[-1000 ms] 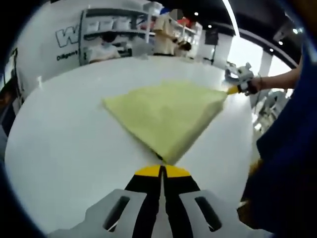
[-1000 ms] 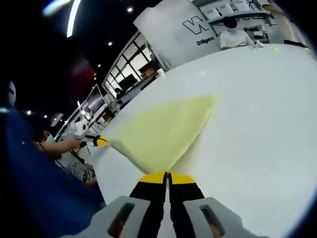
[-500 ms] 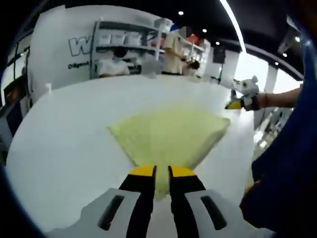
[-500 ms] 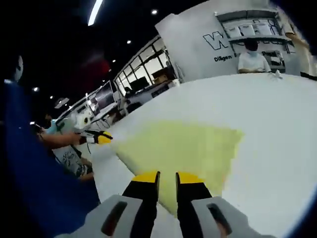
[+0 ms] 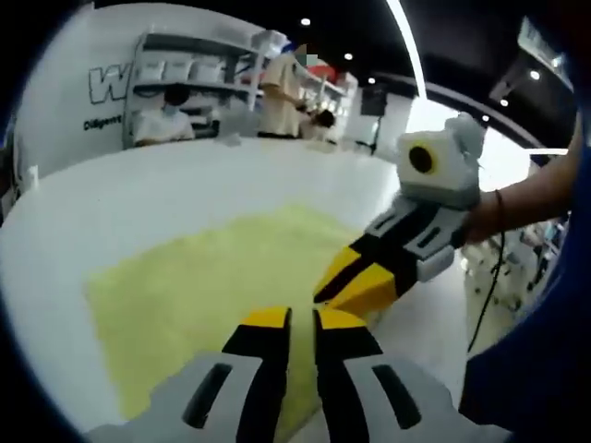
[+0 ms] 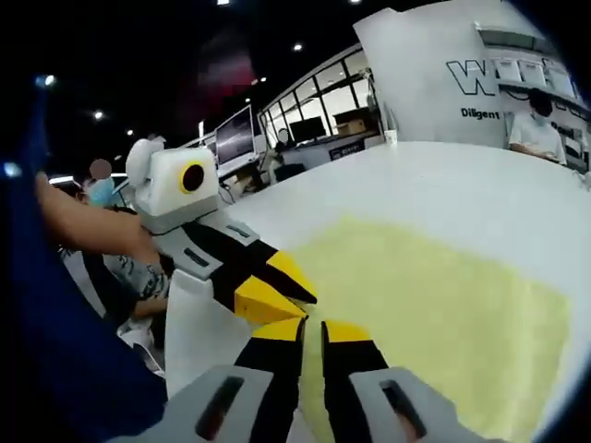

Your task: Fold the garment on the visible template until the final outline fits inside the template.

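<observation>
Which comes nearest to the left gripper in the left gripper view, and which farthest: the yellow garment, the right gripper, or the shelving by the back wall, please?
1. Yellow garment: spread on the table right at the left gripper.
2. Right gripper: just beyond, to the right, over the garment's edge.
3. Shelving: far back, upper left.

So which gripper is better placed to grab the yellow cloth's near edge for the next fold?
Little separates them; probably the left gripper. Its slightly parted jaws sit over the yellow cloth near the edge, while the right gripper hovers close beside it, also parted.
</observation>
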The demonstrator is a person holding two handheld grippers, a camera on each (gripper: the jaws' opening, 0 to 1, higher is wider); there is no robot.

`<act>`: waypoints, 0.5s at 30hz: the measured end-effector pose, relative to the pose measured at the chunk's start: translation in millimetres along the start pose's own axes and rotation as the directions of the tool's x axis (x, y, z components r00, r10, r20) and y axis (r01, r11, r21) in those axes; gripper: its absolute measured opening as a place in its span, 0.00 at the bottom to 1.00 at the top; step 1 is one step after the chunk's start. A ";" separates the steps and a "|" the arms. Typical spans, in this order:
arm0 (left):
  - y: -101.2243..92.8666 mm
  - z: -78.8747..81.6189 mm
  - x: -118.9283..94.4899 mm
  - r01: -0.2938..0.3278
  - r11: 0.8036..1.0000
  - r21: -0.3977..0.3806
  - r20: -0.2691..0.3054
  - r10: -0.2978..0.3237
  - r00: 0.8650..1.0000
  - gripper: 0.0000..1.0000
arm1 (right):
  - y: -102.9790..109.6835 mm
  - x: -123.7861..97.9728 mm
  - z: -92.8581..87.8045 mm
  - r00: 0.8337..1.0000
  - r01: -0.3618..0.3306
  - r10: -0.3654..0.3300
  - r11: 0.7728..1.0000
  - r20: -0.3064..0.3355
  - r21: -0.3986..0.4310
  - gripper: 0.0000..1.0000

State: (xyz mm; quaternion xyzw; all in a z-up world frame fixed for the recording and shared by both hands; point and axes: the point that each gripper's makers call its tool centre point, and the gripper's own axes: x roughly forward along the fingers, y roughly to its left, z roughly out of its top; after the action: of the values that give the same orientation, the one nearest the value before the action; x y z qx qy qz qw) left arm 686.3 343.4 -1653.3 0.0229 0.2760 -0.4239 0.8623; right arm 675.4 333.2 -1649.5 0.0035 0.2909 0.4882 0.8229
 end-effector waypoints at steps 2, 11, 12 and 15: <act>-0.8 -13.5 2.3 0.006 1.000 0.008 -0.046 -0.006 0.999 0.10 | -4.1 0.2 -7.5 1.000 0.012 -0.012 1.000 -0.016 -0.006 0.00; 9.2 -33.0 -10.5 -0.023 0.999 0.024 -0.017 0.024 1.000 0.00 | -26.7 -25.8 -31.3 0.998 0.060 -0.060 0.998 0.006 0.029 0.00; 10.1 -33.5 -12.1 -0.026 0.999 0.021 -0.016 0.026 1.000 0.00 | -29.1 -27.5 -33.1 0.998 0.064 -0.064 0.997 0.007 0.031 0.00; 19.1 -40.0 -27.6 -0.049 0.999 0.020 -0.016 0.049 0.999 0.00 | -39.8 -46.1 -43.1 0.995 0.098 -0.098 0.994 0.012 0.052 0.00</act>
State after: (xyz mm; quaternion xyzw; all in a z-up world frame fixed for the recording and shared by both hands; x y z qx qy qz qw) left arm 668.9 386.4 -1677.2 0.0415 0.2781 -0.4052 0.8699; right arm 670.1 263.3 -1675.0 0.0140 0.2970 0.4395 0.8476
